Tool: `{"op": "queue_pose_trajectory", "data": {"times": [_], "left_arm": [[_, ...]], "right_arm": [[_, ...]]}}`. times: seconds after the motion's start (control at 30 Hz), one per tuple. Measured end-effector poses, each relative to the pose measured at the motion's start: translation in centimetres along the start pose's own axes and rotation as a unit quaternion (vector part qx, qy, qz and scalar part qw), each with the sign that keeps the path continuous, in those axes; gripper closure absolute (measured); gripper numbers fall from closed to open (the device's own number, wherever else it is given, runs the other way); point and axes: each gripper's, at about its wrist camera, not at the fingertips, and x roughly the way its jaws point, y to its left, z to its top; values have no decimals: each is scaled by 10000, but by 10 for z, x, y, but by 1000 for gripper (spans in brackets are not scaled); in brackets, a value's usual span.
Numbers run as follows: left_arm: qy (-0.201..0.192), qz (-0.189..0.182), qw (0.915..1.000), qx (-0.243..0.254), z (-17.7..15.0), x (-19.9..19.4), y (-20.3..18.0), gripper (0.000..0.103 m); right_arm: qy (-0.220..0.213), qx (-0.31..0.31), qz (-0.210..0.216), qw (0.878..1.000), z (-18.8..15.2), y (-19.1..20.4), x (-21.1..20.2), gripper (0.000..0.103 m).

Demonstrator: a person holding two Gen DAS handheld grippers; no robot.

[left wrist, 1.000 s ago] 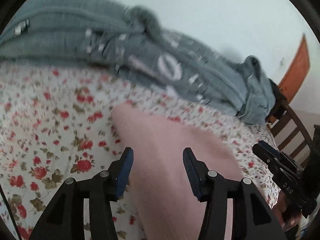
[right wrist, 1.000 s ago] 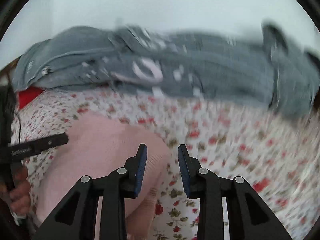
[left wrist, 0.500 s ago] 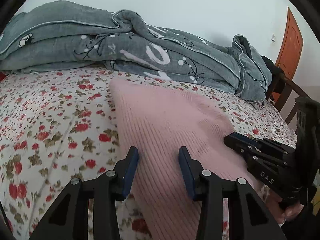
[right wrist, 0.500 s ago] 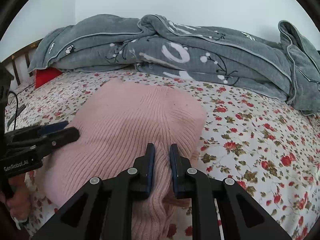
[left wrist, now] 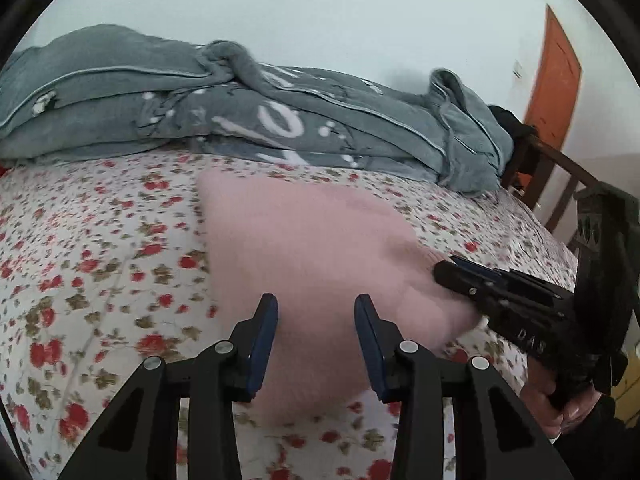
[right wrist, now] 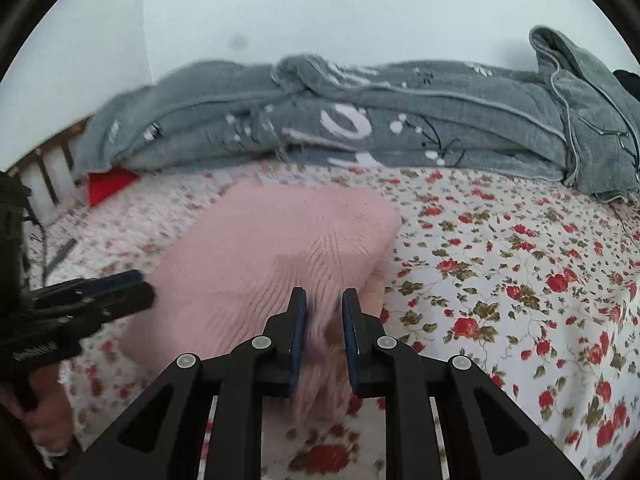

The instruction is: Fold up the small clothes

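Over a bed (left wrist: 100, 272) in a floral sheet, our left gripper (left wrist: 316, 320), angled downward, is closing its jaws astride the pink knit garment (left wrist: 312, 240) without pressing it. To its right, our right gripper (right wrist: 324, 312) tilts down too, its narrow jaws opening around a bunched fold.

A pink knitted garment (left wrist: 304, 248) lies on a bed's floral sheet (left wrist: 92, 264), toward the near edge, as the left gripper (left wrist: 316, 312) hangs over it, jaws closing with the knit between them but the blue pads clear of it. The right gripper (left wrist: 452, 270), hand-held, touches the garment's right edge. A grey blanket (left wrist: 256, 120) is heaped along the far edge.
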Motion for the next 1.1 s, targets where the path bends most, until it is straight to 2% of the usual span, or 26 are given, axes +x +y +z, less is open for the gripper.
{"op": "queue_pose_trajectory", "data": {"times": [0.1,0.2,0.37,0.47,0.53,0.63,0.67,0.73,0.8,0.9,1.0,1.1], "left_arm": [[196,132,9997,57,-11,17,-8,65],[240,177,9995,70,-15,18,-12,65],[309,-22,9995,-59,-7,4,-7,65],[60,-148,9997,-187,6,-5,0,63],[-10,-63,9996,-272,19,-1,3,60],[143,231,9994,-212,28,17,4,60],[340,333,9988,-138,26,28,4,60],[591,401,9974,83,19,41,1,59],[515,308,9980,198,22,35,0,57],[543,-67,9984,-144,44,31,12,57],[417,177,9989,-130,64,37,21,56],[463,392,9981,-86,83,55,29,57]], "right_arm": [[126,-357,-148,9992,-14,7,7,86],[456,-193,-148,9987,-27,-2,22,86],[333,-134,-101,9993,-20,-6,4,85],[117,-130,-59,9998,-10,-9,-10,85],[-36,107,11,9999,0,-16,-12,78],[49,433,61,9990,7,-22,5,76],[134,426,-15,9990,7,-23,12,76],[435,330,-196,9983,2,-22,28,76],[452,332,-175,9983,1,-23,26,75],[372,401,-164,9984,16,-25,14,72],[118,444,-173,9988,39,-27,10,69],[99,326,-161,9993,61,-26,27,68]]}}
